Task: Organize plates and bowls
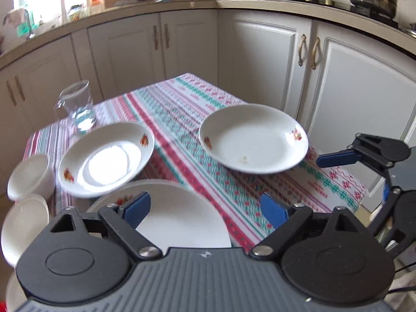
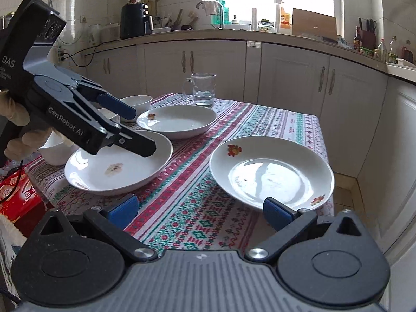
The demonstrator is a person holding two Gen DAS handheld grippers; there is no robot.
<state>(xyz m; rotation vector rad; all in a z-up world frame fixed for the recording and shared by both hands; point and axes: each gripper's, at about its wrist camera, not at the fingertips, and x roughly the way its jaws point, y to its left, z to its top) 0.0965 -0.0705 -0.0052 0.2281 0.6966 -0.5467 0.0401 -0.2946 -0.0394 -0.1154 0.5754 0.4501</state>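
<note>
Far left of the glass mug (image 2: pixel 204 88), in the right wrist view: a gloved hand (image 2: pixel 18 119) wrapped around the handle of the left claw (image 2: pixel 141 134). Left claw spread wide, pinching nothing, hanging above the near plate (image 2: pixel 117 166), with one blue pad up and the black lower finger over the plate's far rim.

Behind that claw, still left of the mug: small white bowls (image 2: pixel 137 101), partly hidden, on the left end of the surface (image 2: pixel 187 182) with its red, green and white patterned cloth. Exact number of bowls hard to tell.

Near plate lying flat on the cloth, closer than the mug and to its left, with a pale smear in its well.

Just in front of the mug, nearly touching it: a deep plate (image 2: pixel 179 122) with a small floral mark on its rim.

Mug itself upright at the far edge of the cloth, a little water in the bottom.

Right of the mug and much closer: a right plate (image 2: pixel 271 174), glossy and floral-marked, its rim jutting past the cloth's edge.

Right claw (image 2: pixel 200 212) spread wide over bare cloth, gripping nothing, with its right blue pad just beside that plate's near rim.
</note>
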